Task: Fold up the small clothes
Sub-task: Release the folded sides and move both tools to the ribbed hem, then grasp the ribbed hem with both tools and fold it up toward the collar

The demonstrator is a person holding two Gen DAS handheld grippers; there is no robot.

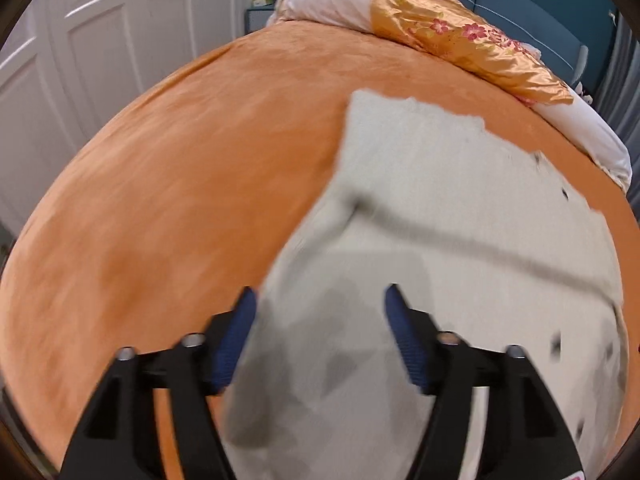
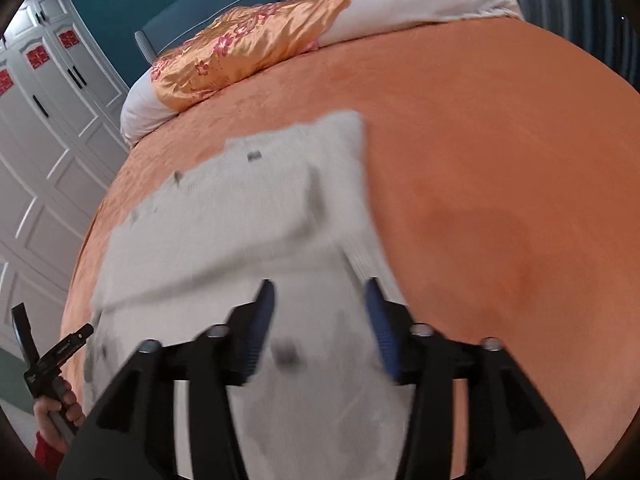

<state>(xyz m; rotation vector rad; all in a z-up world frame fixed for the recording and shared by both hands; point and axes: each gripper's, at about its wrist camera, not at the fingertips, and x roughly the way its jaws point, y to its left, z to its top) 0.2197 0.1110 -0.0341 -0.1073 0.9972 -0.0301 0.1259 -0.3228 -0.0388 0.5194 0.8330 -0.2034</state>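
**Spotter:** Where is the garment?

**Me:** The pale grey garment lies flat on the orange bedspread, partly folded, with a crease running across it. It starts right under both tools and runs away from them toward the pillows.

**Spotter:** And your tools?

**Me:** My left gripper is spread wide, with cloth showing below the gap but nothing pressed between the blue pads. My right gripper is spread too and pinches nothing. Both hang above the near edge, pointing steeply down.

**Spotter:** Which hand is nearer the next grab?

**Me:** I judge them about even. The left sits over the garment's left border, the right near its right border, so the long side runs between them. The next fold would go forward, away from me.

**Spotter:** Anything you can't read?

**Me:** Plenty. Both views are blurred, so I can't tell what kind of garment it is or what the small dark marks are. The gripper bodies hide the nearest hem. From the right wrist, I can see only my left hand on its handle at the frame edge.
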